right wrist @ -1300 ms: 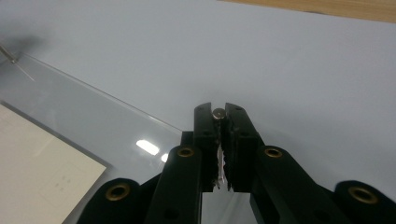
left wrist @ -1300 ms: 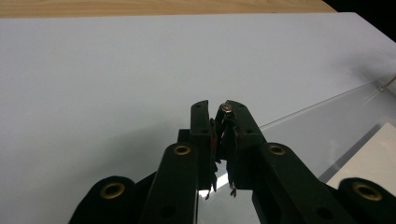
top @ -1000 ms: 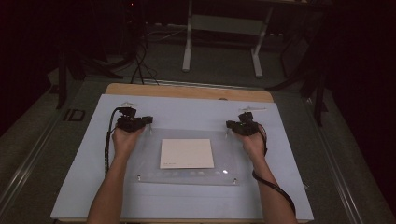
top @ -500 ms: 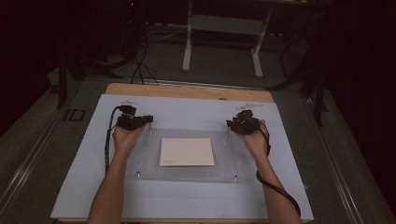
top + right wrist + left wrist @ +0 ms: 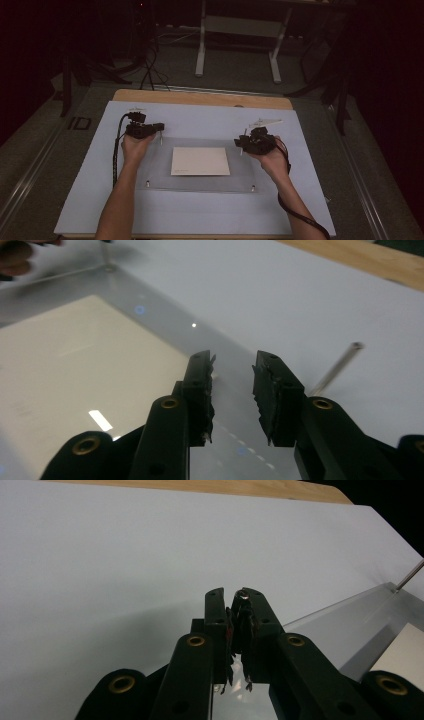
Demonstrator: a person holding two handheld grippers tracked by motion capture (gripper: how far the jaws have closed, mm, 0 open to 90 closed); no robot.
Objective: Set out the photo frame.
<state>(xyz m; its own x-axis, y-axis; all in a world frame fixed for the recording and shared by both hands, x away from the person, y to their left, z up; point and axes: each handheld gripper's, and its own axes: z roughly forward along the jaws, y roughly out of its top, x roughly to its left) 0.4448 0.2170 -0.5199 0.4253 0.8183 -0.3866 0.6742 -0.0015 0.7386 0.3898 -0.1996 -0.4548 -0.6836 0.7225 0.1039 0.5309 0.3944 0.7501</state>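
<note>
Clear acrylic sheet [image 5: 200, 165] flat on the pale-covered worktop [image 5: 310, 200], cream square [image 5: 200, 161] under its middle, left tongs [image 5: 159, 128] at its far left corner clamped on a small metal pin [image 5: 243, 595], right tongs [image 5: 239, 145] apart above its far right corner, thin upright post [image 5: 335, 367] just beside, floor and stand legs [image 5: 237, 45] beyond.

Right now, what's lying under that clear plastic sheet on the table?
Under the clear plastic sheet lies a cream paper card, plainly visible through it, on the pale blue mat. Small metal posts stand at the sheet's corners. Whatever lies beneath the card is covered.
</note>
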